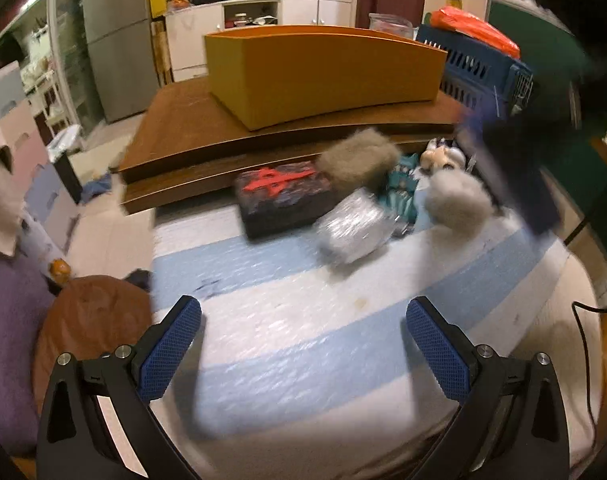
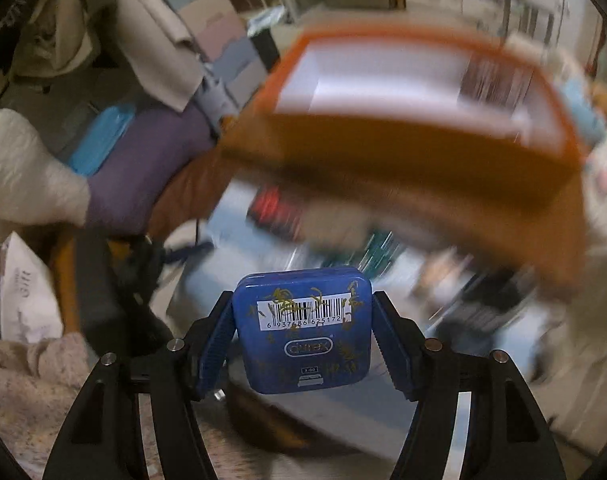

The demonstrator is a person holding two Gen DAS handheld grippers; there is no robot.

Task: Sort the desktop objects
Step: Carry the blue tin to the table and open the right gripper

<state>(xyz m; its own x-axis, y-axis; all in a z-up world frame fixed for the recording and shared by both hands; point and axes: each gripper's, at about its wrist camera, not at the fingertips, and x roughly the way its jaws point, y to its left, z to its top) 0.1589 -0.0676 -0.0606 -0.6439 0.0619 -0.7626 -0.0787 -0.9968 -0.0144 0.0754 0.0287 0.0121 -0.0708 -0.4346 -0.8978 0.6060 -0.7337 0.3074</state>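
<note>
In the right wrist view my right gripper (image 2: 302, 320) is shut on a small blue tin (image 2: 303, 330) with a barcode label, both pads pressed to its sides. Beyond it, blurred, lies the orange box (image 2: 407, 136), its white inside showing. In the left wrist view my left gripper (image 1: 303, 312) stands open over the striped blue-and-white cloth (image 1: 295, 344), nothing between its fingers. Ahead on the cloth lie a dark box with a red figure (image 1: 281, 196), a silver wrapped packet (image 1: 349, 228), two fluffy balls (image 1: 359, 158) (image 1: 457, 196) and teal items (image 1: 401, 192). The orange box (image 1: 323, 72) stands on a wooden board (image 1: 183, 136). The right arm is a dark blur (image 1: 515, 160).
A blue crate (image 1: 483, 68) with an orange bag on top stands at the back right. A brown cushion (image 1: 91, 320) and purple cloth (image 1: 7, 320) lie at the left. A black cable (image 1: 583, 340) runs along the right edge. Shelves and a fridge stand behind.
</note>
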